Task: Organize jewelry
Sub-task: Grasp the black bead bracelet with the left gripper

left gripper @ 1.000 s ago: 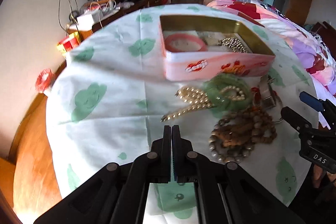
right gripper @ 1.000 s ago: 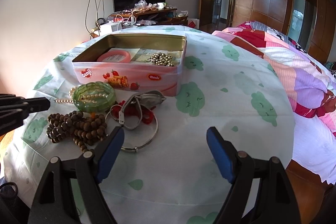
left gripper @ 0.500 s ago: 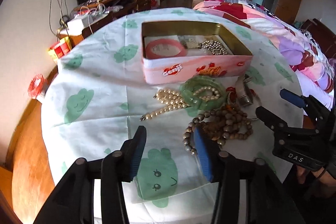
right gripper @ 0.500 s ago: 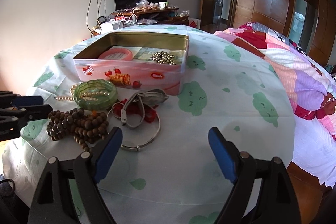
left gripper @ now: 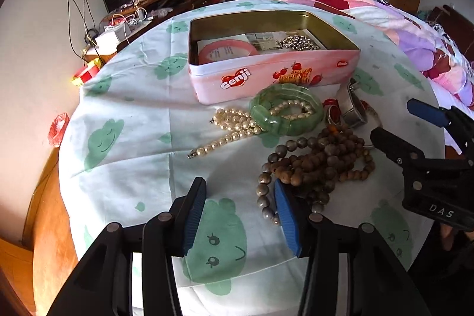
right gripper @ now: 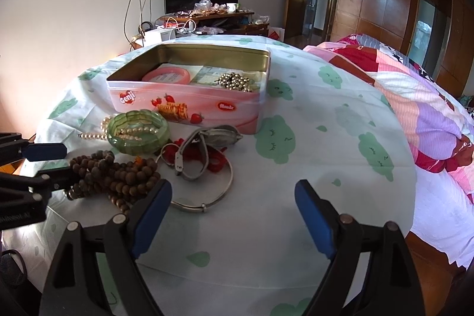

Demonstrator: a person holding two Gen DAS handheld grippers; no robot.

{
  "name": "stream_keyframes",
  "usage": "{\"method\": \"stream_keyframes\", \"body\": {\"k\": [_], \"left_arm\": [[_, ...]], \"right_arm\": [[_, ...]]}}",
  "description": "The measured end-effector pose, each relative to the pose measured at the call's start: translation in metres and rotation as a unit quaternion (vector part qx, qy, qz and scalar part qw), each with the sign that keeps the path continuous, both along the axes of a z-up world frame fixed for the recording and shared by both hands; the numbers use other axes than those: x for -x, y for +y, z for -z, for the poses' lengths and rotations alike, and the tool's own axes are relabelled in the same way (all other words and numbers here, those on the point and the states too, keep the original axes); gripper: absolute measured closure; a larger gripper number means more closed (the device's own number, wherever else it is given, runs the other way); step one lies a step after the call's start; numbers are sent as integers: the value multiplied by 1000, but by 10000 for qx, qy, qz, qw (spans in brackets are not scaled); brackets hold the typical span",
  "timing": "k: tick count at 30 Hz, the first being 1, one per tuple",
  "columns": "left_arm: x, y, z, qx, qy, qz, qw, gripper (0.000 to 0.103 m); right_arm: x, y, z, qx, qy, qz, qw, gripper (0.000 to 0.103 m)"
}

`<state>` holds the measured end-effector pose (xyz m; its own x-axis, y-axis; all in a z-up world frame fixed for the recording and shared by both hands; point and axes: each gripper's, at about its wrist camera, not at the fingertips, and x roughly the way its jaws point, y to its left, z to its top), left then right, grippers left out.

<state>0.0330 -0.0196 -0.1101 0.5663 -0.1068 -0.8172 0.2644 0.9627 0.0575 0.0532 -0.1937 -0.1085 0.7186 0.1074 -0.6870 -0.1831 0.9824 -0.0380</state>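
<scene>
A pink Genji tin (left gripper: 266, 76) (right gripper: 183, 105) stands open on the round table, holding a pink bangle (left gripper: 226, 51) and a pile of silver beads (left gripper: 299, 43). In front of it lie a pearl necklace (left gripper: 231, 126), a green jade bracelet (left gripper: 286, 108) (right gripper: 137, 128), brown wooden beads (left gripper: 314, 165) (right gripper: 112, 171), a watch (right gripper: 201, 150) and a silver bangle (right gripper: 207, 197). My left gripper (left gripper: 240, 215) is open, low over the cloth, its right finger beside the wooden beads. My right gripper (right gripper: 232, 215) is open and empty, near the silver bangle.
The table wears a white cloth with green cloud faces (right gripper: 326, 138). A bed with a pink and purple quilt (right gripper: 414, 108) lies to the right. A cluttered wooden desk (right gripper: 207, 17) stands at the far wall. The table edge is close behind both grippers.
My left gripper has opened from shut and moved forward and right toward the wooden beads. My right gripper has stayed open and moved slightly.
</scene>
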Motion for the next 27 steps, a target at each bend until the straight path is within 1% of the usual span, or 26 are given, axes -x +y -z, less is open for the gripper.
{"method": "stream_keyframes", "body": {"k": [1, 2, 3, 5, 7, 12, 15, 17, 22, 24, 25, 26, 27], "left_arm": [[-1, 1, 0, 4, -16, 22, 10000, 76], [-1, 1, -1, 73, 22, 70, 9999, 95], [-2, 4, -1, 216, 73, 91, 9997, 95], [-2, 7, -7, 365, 25, 142, 9992, 95], [-1, 11, -15, 476, -105, 119, 9987, 95], [-2, 30, -49, 794, -519, -37, 9955, 95], [-4, 38, -66, 887, -747, -142, 9932, 95], [-8, 42, -71, 936, -825, -175, 9920, 95], [-22, 47, -63, 946, -788, -296, 9920, 95], [-28, 46, -57, 922, -750, -329, 9924, 95], [-30, 47, -55, 925, -722, -333, 9925, 95], [-32, 47, -52, 937, -690, -326, 9927, 95], [-32, 47, -51, 941, -671, -317, 9928, 95]], "right_arm": [[0, 0, 0, -3, -2, -8, 10000, 16], [0, 0, 0, -14, -9, -12, 10000, 16], [0, -1, 0, -26, -11, -11, 10000, 16], [0, -1, 0, -48, -12, -10, 10000, 16], [-1, -2, -1, -84, -23, -8, 10000, 16], [-5, -8, -6, -208, -99, 56, 9997, 16], [-11, -11, -11, -342, -90, 53, 9994, 16], [-15, -9, -13, -370, -93, 8, 9993, 16], [-26, 2, -15, -295, -93, -125, 9994, 16], [-32, 8, -13, -269, -21, -186, 9995, 21], [-35, 9, -12, -283, 34, -213, 9994, 27], [-39, 10, -11, -308, 103, -228, 9992, 31], [-43, 11, -9, -322, 181, -226, 9991, 31]]}}
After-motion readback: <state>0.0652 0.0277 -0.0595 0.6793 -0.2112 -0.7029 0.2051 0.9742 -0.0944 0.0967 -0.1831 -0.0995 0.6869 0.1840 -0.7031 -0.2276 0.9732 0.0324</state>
